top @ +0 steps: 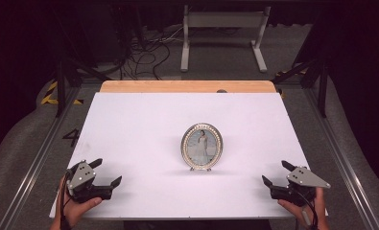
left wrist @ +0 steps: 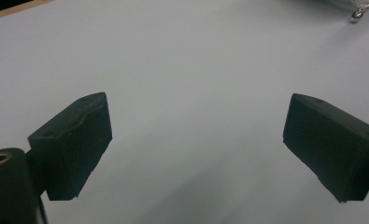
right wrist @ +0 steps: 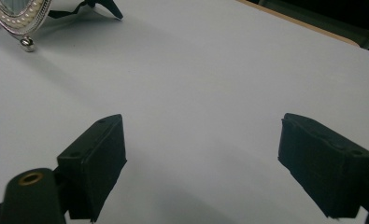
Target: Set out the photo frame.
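An oval silver picture frame (top: 202,146) with a pearl-beaded rim stands upright near the middle of the white table (top: 144,124), its photo facing me. My left gripper (top: 106,172) rests near the front left corner, jaws wide apart and empty. My right gripper (top: 276,173) sits near the front right corner, equally open with nothing between its jaws. In the right gripper view the picture frame (right wrist: 18,16) and its black back stand (right wrist: 108,6) show at the top left. A small silver foot (left wrist: 357,14) of the frame peeks in at the top right of the left gripper view.
A wooden strip (top: 187,86) edges the table's far side. Beyond it stands a white metal support (top: 223,33) among cables (top: 144,52) on the floor. Metal rails (top: 38,153) run along both sides of the table.
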### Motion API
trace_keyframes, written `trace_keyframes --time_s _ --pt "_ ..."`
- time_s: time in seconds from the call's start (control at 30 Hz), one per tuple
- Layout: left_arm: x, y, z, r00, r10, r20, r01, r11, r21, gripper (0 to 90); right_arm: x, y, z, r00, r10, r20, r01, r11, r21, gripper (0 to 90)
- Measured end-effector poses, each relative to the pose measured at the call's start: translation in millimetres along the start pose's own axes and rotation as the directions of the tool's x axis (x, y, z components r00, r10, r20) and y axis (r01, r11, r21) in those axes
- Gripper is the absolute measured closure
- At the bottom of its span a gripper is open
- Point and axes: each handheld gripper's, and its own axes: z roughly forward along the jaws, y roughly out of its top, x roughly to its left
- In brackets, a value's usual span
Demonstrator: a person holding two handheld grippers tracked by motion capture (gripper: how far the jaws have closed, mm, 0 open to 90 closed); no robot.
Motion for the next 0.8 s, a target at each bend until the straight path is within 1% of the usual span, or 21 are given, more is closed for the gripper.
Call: trace_keyframes --time_s 0.07,0.17,0.27,0.33,0.43,0.67,0.7,0.73,0.77,0.8 --pt "0.7 -0.6 -0.1 1.0 0.002 -0.002 -0.002 1.0 -0.002 8.7 -1.2 -1.0 0.1 1.0 0.004 0.002 -0.004 1.0 0.006 16.0" --pt "1.2 -1.6 1.1 1.0 -0.002 -0.01 0.002 0.9999 0.011 8.7 -2.9 -1.5 1.2 0.9999 0.012 0.01 -0.012 1.0 0.007 16.0" --pt "0.9 -1.7 2.8 0.9999 0.007 -0.011 -0.007 0.9997 0.022 8.9 -4.2 -2.2 1.2 0.9997 0.018 0.017 -0.018 1.0 0.012 16.0" --pt "0.5 -1.4 3.6 0.9998 0.013 -0.014 -0.013 0.9995 0.028 8.9 -5.4 -3.1 1.1 0.9992 0.034 0.018 -0.034 0.999 0.011 15.9" --pt "0.8 -1.6 4.1 0.9998 0.009 -0.015 -0.009 0.9995 0.029 8.8 -7.4 -3.9 1.2 0.9988 0.043 0.024 -0.043 0.999 0.015 15.7" --pt "1.1 -2.7 3.9 0.9995 0.017 -0.027 -0.016 0.999 0.043 8.8 -10.2 -3.9 2.3 0.9973 0.064 0.035 -0.065 0.998 0.017 14.9" --pt "1.0 -2.5 4.8 0.9993 0.023 -0.031 -0.021 0.9985 0.05 8.8 -10.1 -4.4 2.3 0.9973 0.064 0.037 -0.065 0.998 0.019 14.9" --pt "0.8 -2.5 5.7 0.999 0.021 -0.039 -0.019 0.9984 0.053 8.6 -10.1 -4.6 2.3 0.9973 0.064 0.036 -0.065 0.998 0.021 15.0" --pt "0.8 -2.5 5.7 0.999 0.021 -0.039 -0.019 0.9984 0.053 8.1 -10.1 -4.6 2.3 0.9973 0.064 0.036 -0.065 0.998 0.021 15.0" --pt "1.4 -2.2 6.5 0.9982 0.023 -0.056 -0.019 0.9978 0.063 8.1 -10.3 -4.5 2.2 0.9973 0.063 0.038 -0.064 0.998 0.022 14.9"
